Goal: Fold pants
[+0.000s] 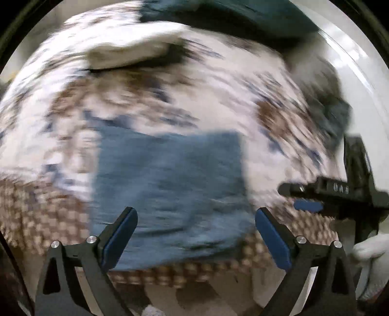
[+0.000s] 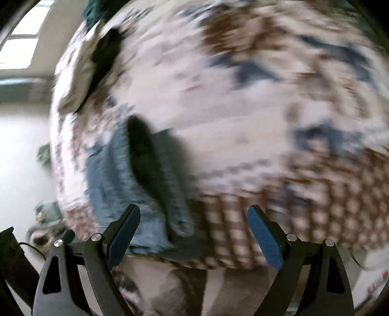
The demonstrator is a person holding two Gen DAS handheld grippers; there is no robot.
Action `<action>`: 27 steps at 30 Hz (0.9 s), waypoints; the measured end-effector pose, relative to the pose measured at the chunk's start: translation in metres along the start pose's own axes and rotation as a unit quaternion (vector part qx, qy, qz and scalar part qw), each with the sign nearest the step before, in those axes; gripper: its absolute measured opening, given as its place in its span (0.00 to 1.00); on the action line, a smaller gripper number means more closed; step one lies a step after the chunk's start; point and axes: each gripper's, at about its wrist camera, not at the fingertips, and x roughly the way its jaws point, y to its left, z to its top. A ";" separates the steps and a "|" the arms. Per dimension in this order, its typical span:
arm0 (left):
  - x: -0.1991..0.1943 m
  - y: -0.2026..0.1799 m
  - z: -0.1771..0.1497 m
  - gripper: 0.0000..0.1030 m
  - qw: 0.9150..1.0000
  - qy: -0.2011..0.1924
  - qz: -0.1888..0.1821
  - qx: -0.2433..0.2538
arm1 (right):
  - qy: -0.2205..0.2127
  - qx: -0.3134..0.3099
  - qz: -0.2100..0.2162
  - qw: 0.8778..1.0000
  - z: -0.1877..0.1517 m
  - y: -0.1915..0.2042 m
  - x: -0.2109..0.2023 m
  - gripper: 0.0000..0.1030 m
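Both views are motion-blurred. The blue denim pants [image 1: 167, 177] lie folded into a compact rectangle near the front edge of a patterned bed cover [image 1: 218, 102]. My left gripper [image 1: 195, 216] is open and empty, just above the pants' near edge. My right gripper [image 1: 308, 197] shows in the left wrist view at the right, side on. In the right wrist view the pants [image 2: 114, 177] lie at the lower left with a dark shadow across them, and my right gripper [image 2: 193, 214] is open and empty over the cover's checked border.
The bed cover [image 2: 243, 109] is white with brown and blue patches and a brown checked border. A beige garment [image 1: 128, 52] and a dark teal item [image 1: 243, 17] lie at the far side. Pale floor [image 2: 22, 158] with some clutter lies left of the bed.
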 end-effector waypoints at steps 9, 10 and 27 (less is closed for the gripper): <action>0.031 0.115 0.031 0.96 0.986 -0.002 0.150 -0.071 | 0.051 -0.015 0.048 0.997 0.036 0.055 0.092 0.86; 0.037 0.122 0.034 0.96 0.985 0.003 0.151 -0.079 | 0.025 -0.038 0.033 0.998 0.034 0.063 0.086 0.64; 0.066 0.124 0.068 0.96 0.990 0.021 0.075 -0.116 | -0.079 0.051 -0.108 0.990 -0.011 -0.006 -0.001 0.10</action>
